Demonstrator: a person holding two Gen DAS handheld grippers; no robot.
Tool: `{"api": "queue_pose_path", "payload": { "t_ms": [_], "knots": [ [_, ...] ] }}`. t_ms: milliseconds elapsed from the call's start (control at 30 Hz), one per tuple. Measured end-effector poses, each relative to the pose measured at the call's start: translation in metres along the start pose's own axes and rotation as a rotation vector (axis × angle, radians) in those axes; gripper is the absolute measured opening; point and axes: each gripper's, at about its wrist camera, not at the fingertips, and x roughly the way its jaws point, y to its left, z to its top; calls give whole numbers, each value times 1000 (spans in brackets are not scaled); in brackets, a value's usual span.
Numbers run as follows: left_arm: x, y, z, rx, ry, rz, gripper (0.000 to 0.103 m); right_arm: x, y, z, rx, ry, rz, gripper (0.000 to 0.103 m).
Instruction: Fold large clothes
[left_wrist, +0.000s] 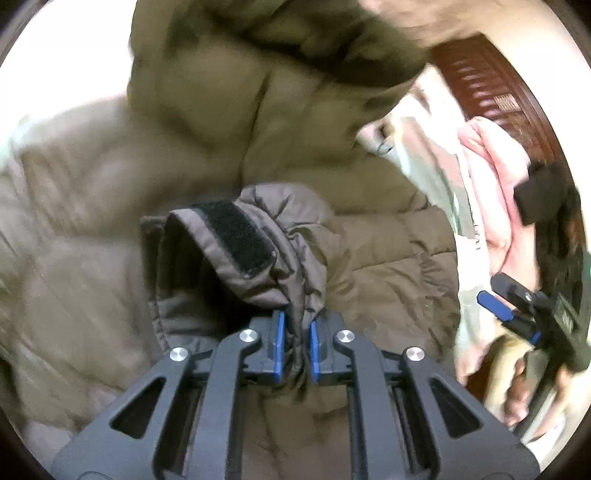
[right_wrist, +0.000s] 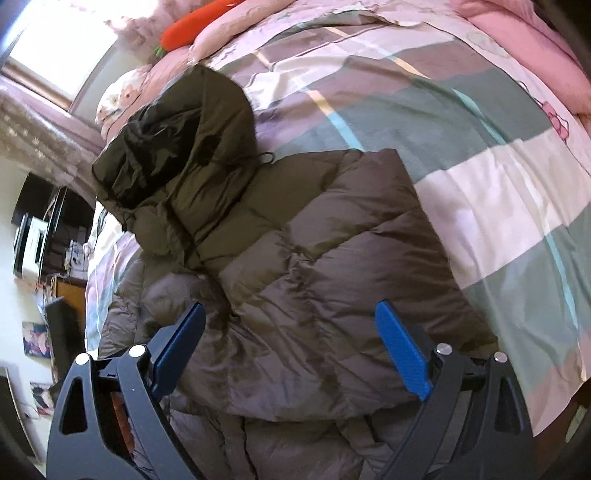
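Observation:
A large olive-brown puffer jacket (right_wrist: 325, 258) lies on the bed, its hood (right_wrist: 177, 140) toward the window. In the left wrist view the jacket (left_wrist: 207, 147) fills the frame, blurred. My left gripper (left_wrist: 296, 347) is shut on the sleeve cuff (left_wrist: 258, 251), which has a black velcro strip (left_wrist: 240, 236), and holds it above the jacket body. My right gripper (right_wrist: 291, 347) is open and empty, hovering over the jacket's lower part; it also shows in the left wrist view (left_wrist: 513, 306) at the right edge.
The bed has a patchwork quilt (right_wrist: 480, 155) of pink, grey-green and white. A pink blanket (right_wrist: 524, 40) and an orange carrot toy (right_wrist: 195, 22) lie at its far side. A dark wooden headboard (left_wrist: 491, 85) stands at the right. Shelves (right_wrist: 40, 229) stand left of the bed.

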Motion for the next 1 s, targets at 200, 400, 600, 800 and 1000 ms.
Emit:
{"api": "queue_pose_path", "payload": {
  "t_ms": [200,400,600,800,1000],
  "knots": [
    [3,57,5,-227,55,194,11,5,-28,0,109,36,17,93],
    [-2,108,-4,-383,110,240,15,1,-41,4,146,2,19,93],
    [1,77,-9,-204,113,336,19,41,-10,-10,59,197,265,93],
    [27,32,-5,-88,141,301,23,93,8,-26,-70,345,-23,93],
    [52,7,-8,-20,188,217,44,85,-44,9,23,188,-416,93]
  ]
}}
